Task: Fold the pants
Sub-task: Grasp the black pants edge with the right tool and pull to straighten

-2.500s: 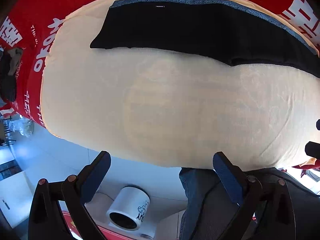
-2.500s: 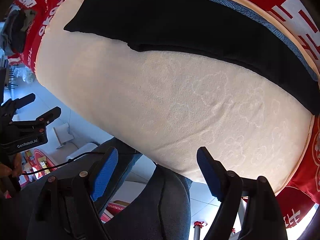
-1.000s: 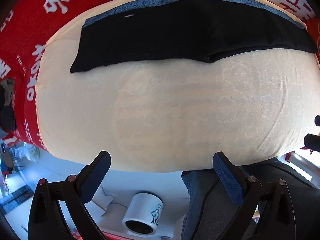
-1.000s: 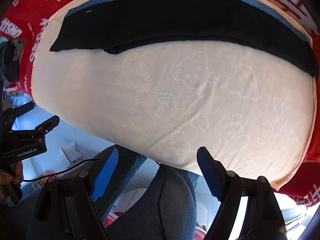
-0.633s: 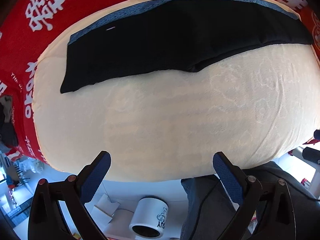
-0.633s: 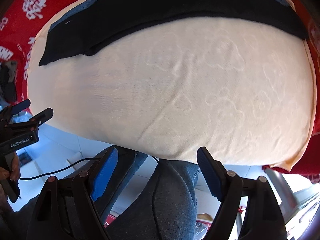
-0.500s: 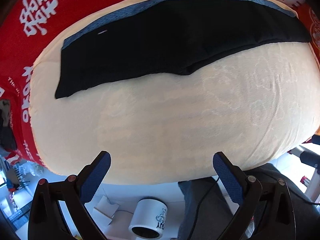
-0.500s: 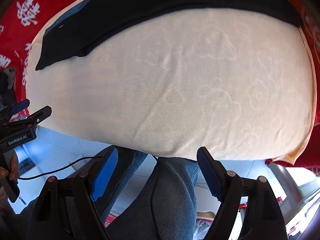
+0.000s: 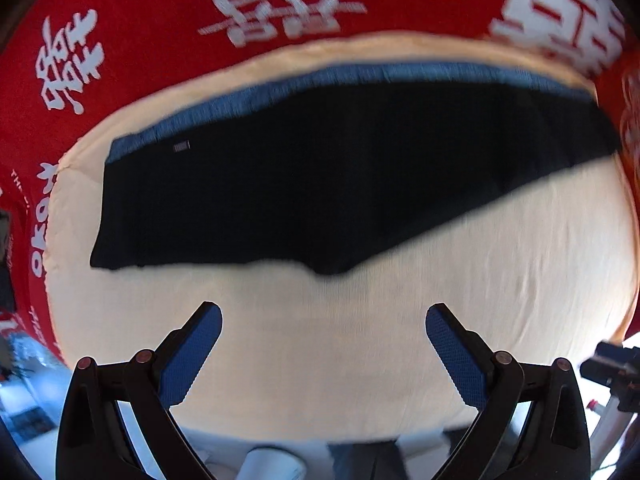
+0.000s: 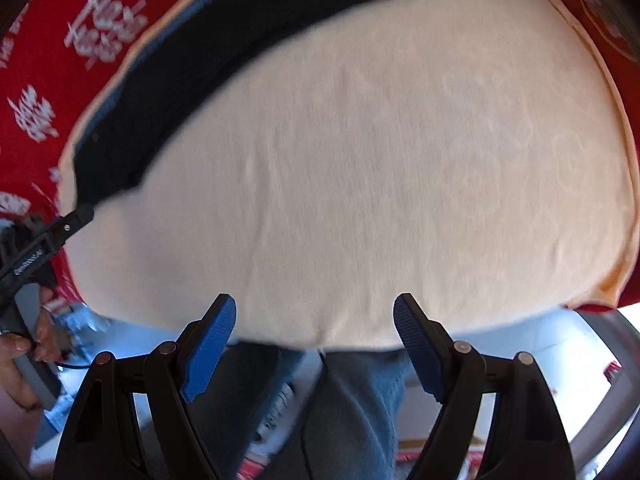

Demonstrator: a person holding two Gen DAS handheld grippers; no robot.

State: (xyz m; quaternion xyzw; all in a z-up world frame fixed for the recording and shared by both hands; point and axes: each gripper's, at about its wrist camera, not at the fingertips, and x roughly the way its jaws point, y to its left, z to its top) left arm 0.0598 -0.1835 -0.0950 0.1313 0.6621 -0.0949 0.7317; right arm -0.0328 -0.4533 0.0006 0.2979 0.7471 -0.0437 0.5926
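Observation:
Black pants (image 9: 320,176) lie flat in a long strip across the far half of a cream cloth (image 9: 380,340), with a blue band showing along their far edge. In the right wrist view the pants (image 10: 192,64) run along the upper left. My left gripper (image 9: 323,320) hangs open over bare cream cloth just short of the pants' near edge, nothing between its blue pads. My right gripper (image 10: 314,312) is open too, over the near edge of the cream cloth (image 10: 380,160), far from the pants. The left gripper's tip (image 10: 74,218) shows at the left of the right wrist view.
A red cloth with white characters (image 9: 160,12) covers the table around the cream cloth. The person's jeans-clad legs (image 10: 340,400) are below the near edge. A hand (image 10: 24,344) holds the left gripper's handle. Floor clutter lies under the table edge.
Both grippers have moved in over the table: the pants now sit closer and larger in the left view, and the right view has rolled so the pants slant to the upper left.

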